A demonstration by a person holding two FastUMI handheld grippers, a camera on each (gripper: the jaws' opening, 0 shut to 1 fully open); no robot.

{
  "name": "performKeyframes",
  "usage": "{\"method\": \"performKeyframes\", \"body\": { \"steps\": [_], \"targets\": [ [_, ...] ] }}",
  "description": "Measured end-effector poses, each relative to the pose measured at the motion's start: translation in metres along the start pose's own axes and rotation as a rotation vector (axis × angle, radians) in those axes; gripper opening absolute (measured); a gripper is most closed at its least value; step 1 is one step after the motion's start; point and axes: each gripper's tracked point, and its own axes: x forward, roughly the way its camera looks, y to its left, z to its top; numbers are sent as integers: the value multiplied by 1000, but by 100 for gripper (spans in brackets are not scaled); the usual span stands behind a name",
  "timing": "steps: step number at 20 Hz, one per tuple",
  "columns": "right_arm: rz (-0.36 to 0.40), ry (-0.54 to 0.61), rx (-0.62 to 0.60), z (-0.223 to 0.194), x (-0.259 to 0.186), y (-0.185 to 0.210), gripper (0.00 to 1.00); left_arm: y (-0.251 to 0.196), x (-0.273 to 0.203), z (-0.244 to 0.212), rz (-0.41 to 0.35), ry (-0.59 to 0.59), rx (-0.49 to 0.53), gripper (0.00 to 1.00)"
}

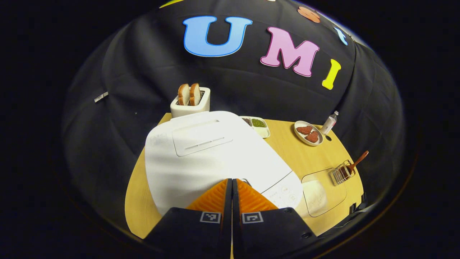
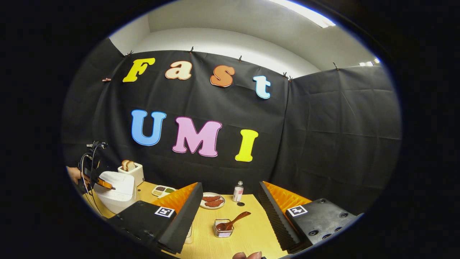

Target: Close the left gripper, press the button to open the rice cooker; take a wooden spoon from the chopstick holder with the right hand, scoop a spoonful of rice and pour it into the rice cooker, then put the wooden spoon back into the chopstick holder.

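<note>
pressing at the rice cooker (image 1: 201,154) front, frame centre, the left gripper (image 1: 231,187) has fingers closed together, holding nothing; the lid looks not yet open, perhaps. at lower right, the wooden spoon (image 2: 233,220) waits in the chopstick holder (image 2: 222,228), between the wide-open, empty right gripper (image 2: 230,201); scooping remains.

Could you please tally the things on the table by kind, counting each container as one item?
Appliances: 2, rice cooker, toaster
Dishes: 3, plate, divided tray, clear rice container
Bottle: 1
Chopstick holder: 1
Wooden spoon: 1
Total: 8
</note>
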Motion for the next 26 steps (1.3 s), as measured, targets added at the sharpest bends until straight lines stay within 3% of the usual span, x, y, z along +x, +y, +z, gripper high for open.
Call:
{"method": "performKeyframes", "body": {
  "steps": [5, 14, 17, 18, 20, 21, 23, 26],
  "targets": [
    [-6, 6, -1, -3, -9, -5, 97, 0, -16, 24, 23, -99, 36, 8],
    [0, 4, -7, -1, -27, -5, 97, 10, -92, 116, 189, -459, 172, 8],
    [3, -1, -12, 1, -35, -3, 97, 6, -115, 117, 203, -492, 200, 11],
    [7, -1, -13, 0, -37, -1, 97, 4, -121, 114, 199, -495, 199, 19],
    [12, 2, -5, -1, -40, -1, 97, -2, -137, 110, 191, -514, 171, 58],
    [15, 8, 0, -2, -40, 0, 97, -7, -145, 107, 178, -530, 144, 88],
    [26, 19, 7, -7, -42, 0, 97, -16, -164, 100, 165, -562, 93, 98],
    [45, 30, 9, -17, -36, -6, 97, -29, -187, 84, 170, -575, 65, 99]
  ]
}}
